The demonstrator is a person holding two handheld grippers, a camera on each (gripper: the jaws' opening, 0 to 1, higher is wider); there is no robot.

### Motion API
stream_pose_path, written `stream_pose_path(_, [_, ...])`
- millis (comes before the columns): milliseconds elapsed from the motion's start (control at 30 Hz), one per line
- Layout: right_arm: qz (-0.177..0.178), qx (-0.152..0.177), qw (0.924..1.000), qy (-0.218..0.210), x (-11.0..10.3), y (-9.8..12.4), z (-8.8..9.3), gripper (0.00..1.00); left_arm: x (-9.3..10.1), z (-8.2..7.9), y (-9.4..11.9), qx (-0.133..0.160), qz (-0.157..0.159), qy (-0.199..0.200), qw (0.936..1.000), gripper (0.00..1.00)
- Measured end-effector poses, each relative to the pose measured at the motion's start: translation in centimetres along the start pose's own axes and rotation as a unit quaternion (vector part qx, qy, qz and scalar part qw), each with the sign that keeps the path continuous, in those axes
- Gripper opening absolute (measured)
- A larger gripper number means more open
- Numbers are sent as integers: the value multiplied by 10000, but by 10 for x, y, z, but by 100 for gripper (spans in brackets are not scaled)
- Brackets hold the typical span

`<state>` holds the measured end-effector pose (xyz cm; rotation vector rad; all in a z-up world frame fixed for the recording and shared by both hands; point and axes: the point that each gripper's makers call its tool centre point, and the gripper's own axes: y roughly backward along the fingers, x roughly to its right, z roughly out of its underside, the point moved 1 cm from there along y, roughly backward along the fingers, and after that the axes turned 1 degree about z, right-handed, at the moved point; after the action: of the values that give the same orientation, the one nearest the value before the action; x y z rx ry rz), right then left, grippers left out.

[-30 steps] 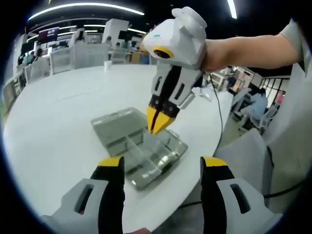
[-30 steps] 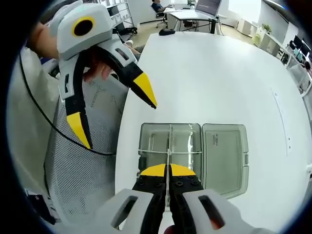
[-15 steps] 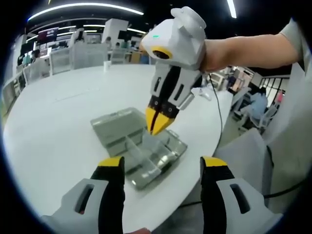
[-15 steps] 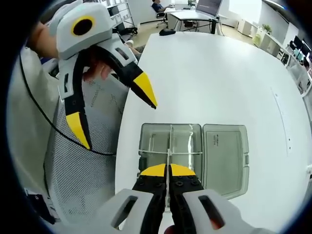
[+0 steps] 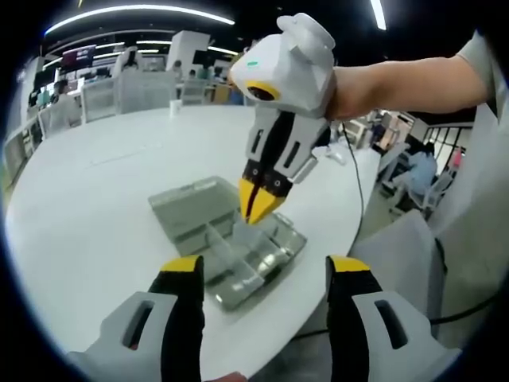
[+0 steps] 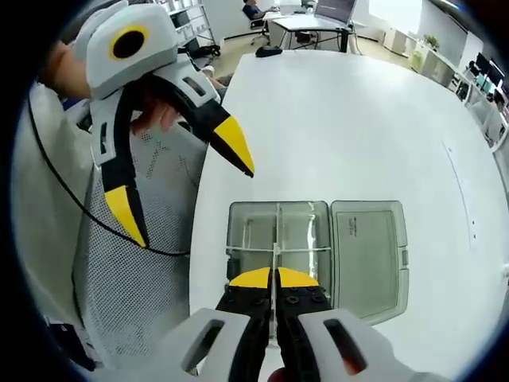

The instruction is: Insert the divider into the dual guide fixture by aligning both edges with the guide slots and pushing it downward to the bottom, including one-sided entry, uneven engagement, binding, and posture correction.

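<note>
The right gripper [image 6: 273,278] was seen with its yellow-tipped jaws pressed together on the thin clear divider [image 6: 276,239], which was held upright over the open compartment of the dual guide fixture [image 6: 238,231]. In the left gripper view the right gripper [image 5: 258,203] was pointed down at the fixture [image 5: 191,215], and the divider [image 5: 253,233] below its tips was barely made out, being transparent. Whether both edges of the divider were seated in the guide slots could not be told: the slots were too small and the plastic too clear, and the near part of the fixture was covered by the right gripper's jaws in its own view.

The fixture was a clear, grey-tinted box lying near the edge of a white table [image 6: 358,119], with its hinged lid [image 6: 366,255] laid open flat beside it. A cross partition was seen inside the open half.

The left gripper [image 5: 262,274] was held off the table edge with its jaws wide apart and nothing between them. In the right gripper view the left gripper [image 6: 179,191] was seen above a mesh chair back [image 6: 135,294], and a cable [image 6: 67,191] hung beneath it.
</note>
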<state>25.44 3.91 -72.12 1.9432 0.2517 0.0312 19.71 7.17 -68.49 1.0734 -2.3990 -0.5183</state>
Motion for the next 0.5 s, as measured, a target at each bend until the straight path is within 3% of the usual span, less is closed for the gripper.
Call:
stream_pose_path(300, [2,1,9999,-139,-1,-1,1,0,-2,2,1,0,-7,-1,10000,60])
stream_pose_path(500, [14,13,10000,10,-3,-2,0,0,0,2,1,-2,2,-7,10000,60])
